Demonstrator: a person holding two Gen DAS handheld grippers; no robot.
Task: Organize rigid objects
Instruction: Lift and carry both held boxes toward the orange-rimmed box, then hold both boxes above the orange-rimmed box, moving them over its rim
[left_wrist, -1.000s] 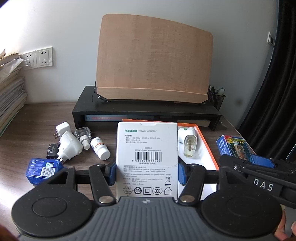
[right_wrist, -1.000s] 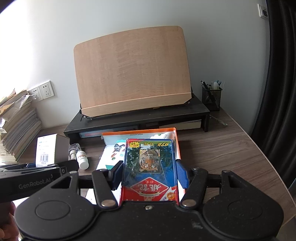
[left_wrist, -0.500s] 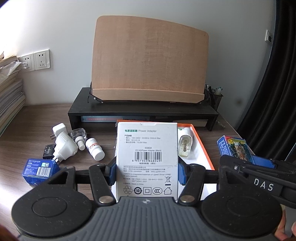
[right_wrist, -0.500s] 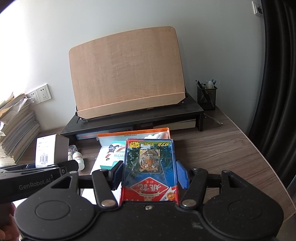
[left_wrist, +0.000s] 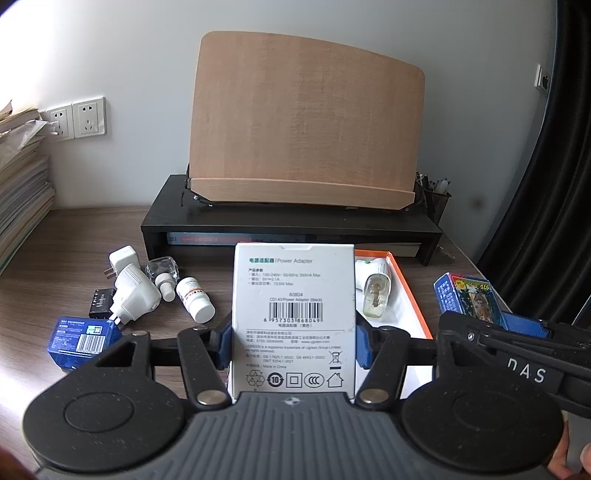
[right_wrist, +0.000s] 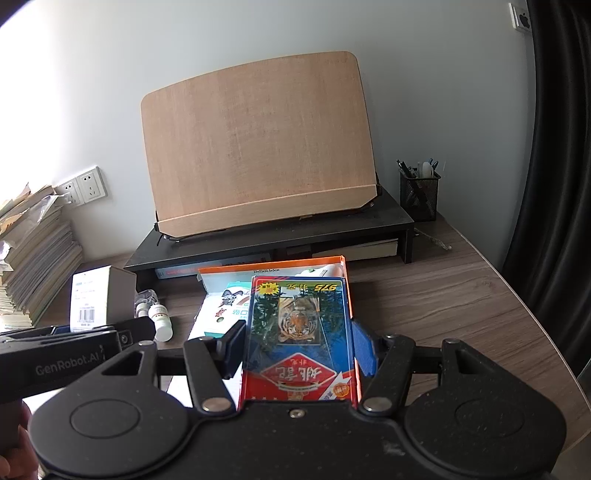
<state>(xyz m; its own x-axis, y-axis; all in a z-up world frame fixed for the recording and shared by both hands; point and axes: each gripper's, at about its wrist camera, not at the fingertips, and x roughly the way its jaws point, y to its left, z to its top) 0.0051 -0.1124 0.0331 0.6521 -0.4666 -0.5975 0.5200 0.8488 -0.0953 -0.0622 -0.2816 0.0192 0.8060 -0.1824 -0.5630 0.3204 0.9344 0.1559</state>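
A wood-grain desk stood against a pale wall, with a black monitor riser at the back carrying a tilted wooden board. All places below are given from the orange-rimmed tray, which lay on the desk just in front of the riser.

The left gripper was clamped on a white power adapter box, its blue pads pressing both side walls; the box stood upright at the tray's left side, hiding that edge. The right gripper was closed around a pack of playing cards with a tiger picture, held at the tray's right part, over its near end.

Inside the tray lay a clear bottle with a white piece behind it near the far end, and a white packet with green print at the left.

Left of the tray, on the desk, were a white pill bottle, a small clear bottle, two white plug adapters touching each other, a small black block beside them, and nearest the camera a blue box. A mesh pen cup stood behind and right of the tray, beside the riser's end. Stacked papers rose far left, below wall sockets.
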